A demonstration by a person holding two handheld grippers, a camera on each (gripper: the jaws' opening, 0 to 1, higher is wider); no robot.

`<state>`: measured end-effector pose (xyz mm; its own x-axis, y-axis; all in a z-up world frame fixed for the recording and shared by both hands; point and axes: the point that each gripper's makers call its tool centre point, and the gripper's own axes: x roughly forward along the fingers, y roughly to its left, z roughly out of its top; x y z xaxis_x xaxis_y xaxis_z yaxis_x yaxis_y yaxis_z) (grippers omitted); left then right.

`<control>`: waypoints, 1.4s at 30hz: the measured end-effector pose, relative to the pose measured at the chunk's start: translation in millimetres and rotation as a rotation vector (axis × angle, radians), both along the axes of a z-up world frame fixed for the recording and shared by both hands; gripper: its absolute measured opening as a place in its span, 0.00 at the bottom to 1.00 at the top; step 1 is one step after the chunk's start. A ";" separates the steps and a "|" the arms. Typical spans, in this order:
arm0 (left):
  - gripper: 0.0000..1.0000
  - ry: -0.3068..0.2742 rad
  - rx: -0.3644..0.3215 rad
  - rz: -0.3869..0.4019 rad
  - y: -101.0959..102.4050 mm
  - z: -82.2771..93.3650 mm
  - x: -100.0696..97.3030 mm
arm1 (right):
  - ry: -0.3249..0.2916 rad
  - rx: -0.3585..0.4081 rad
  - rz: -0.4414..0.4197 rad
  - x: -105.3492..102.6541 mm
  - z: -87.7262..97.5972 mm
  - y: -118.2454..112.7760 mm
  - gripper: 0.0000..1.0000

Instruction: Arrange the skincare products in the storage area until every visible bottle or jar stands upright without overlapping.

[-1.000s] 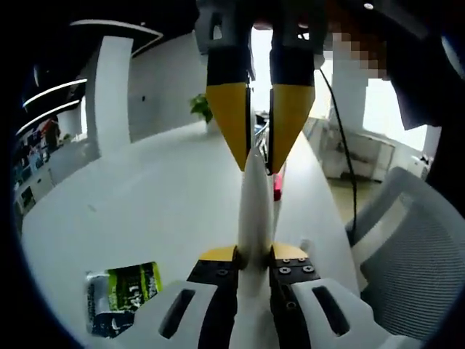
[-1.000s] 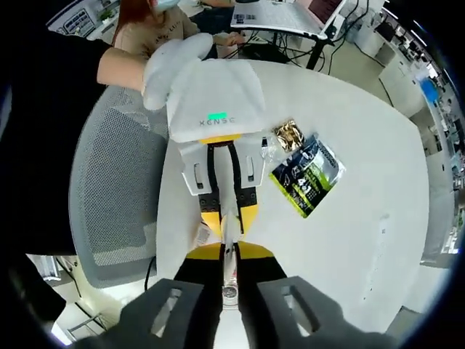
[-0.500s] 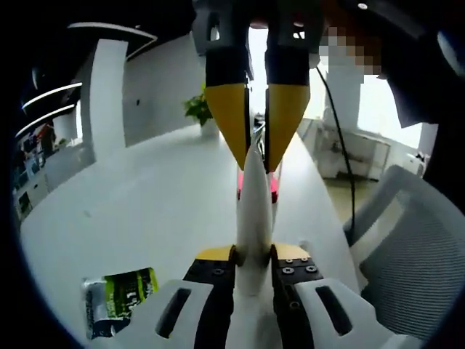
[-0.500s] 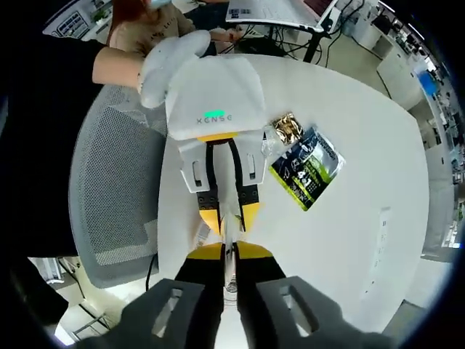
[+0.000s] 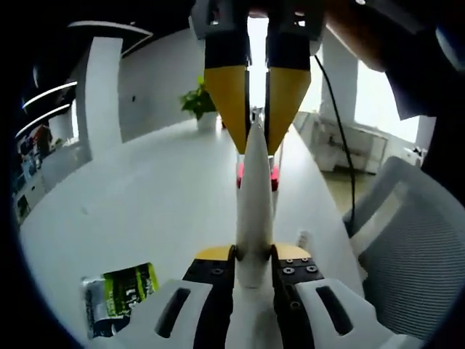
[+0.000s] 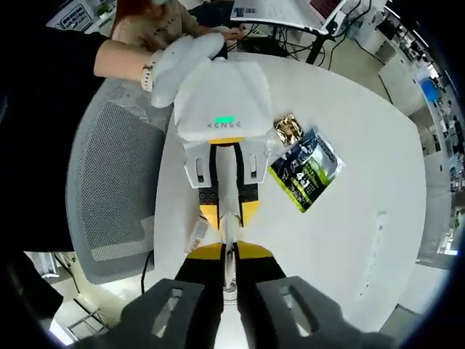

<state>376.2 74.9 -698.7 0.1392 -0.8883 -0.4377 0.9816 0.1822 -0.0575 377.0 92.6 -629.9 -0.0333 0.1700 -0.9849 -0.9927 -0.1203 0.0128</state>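
I had the white tube [image 5: 254,196] caught between both tools, lifted above the white desk [image 5: 145,196] near its edge beside the mesh chair [image 5: 418,254]. My left gripper [image 5: 253,254] had its jaws clamped on the tube's wider end, and the tube ran straight away from that camera to where the right gripper [image 5: 253,142] came in from above, its yellow jaws closed on the narrow crimped end. In the right gripper view the same hold read in reverse: my right gripper [image 6: 229,251] pinched the thin end, and the left gripper [image 6: 228,211] gripped the body further along, with a gloved hand [image 6: 182,62] on its housing.

Below the tube, close to the desk edge, sat something red [image 5: 272,177]; I could not tell what it was. A green and black sachet [image 6: 305,174] and a small gold foil packet [image 6: 288,131] lay flat further in from the chair-side edge, well apart from the tube.

I judged the step to be turning the tube upright for standing. Doing it well meant one gripper carrying the weight while the other only guided, because two firm holds on a soft tube could twist or crease it. I would have lowered the broad cap end squarely onto bare desk, clear of the red item and the sachet, then let go gently.
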 end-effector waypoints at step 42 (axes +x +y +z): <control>0.30 -0.007 -0.024 0.196 44.0 55.1 12.4 | -0.084 0.096 -0.208 11.6 -11.7 -17.9 0.82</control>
<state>388.6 118.9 -643.7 0.3139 -0.8541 -0.4147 0.9278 0.3687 -0.0572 388.6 74.7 -641.6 0.0931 0.2577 -0.9617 -0.9933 0.0901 -0.0720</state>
